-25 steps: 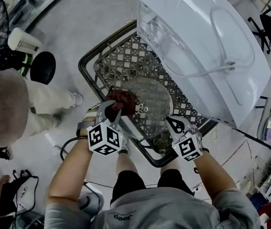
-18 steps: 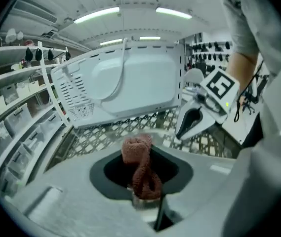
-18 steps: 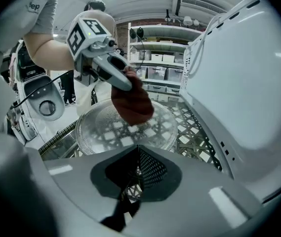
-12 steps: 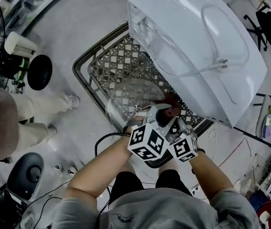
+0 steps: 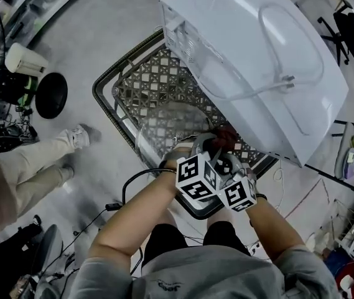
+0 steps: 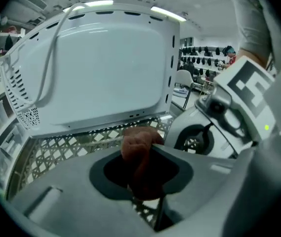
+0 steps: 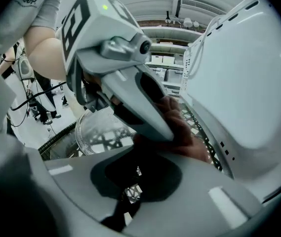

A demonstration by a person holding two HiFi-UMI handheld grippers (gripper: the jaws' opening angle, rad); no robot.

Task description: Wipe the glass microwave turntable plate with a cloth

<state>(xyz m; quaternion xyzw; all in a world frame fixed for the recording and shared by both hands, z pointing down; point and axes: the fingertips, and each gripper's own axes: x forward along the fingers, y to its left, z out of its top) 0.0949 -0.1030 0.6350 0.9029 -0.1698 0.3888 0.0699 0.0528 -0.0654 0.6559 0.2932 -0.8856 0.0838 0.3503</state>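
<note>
The left tool [image 5: 210,147] has swung over from the plate's left edge and now sits hard against the right tool [image 5: 228,164], their marker cubes touching. Its jaws are pressed together on a crumpled reddish-brown cloth [image 5: 227,134], a soft, lumpy wad that bulges out past the grey tips [image 6: 139,149]. The cloth sits at the right-hand part of the glass turntable plate [image 5: 163,127], close under the microwave's lower edge.

The plate is a clear round disc with a raised, beaded-looking rim [image 7: 97,132]. It stands tilted over the tabletop [image 5: 144,78], an openwork metal lattice with a dark rounded border, and the pattern shows straight through the glass. The right tool [image 7: 134,182] has its jaws drawn close with only a slit between them, apparently nipping the plate's near rim, though the clear glass is hard to trace there.

The microwave [image 5: 257,61], smooth white sheet metal with vent slots at one end, lies on the lattice beside the plate, and a pale cable [image 5: 275,85] loops across its casing.
</note>
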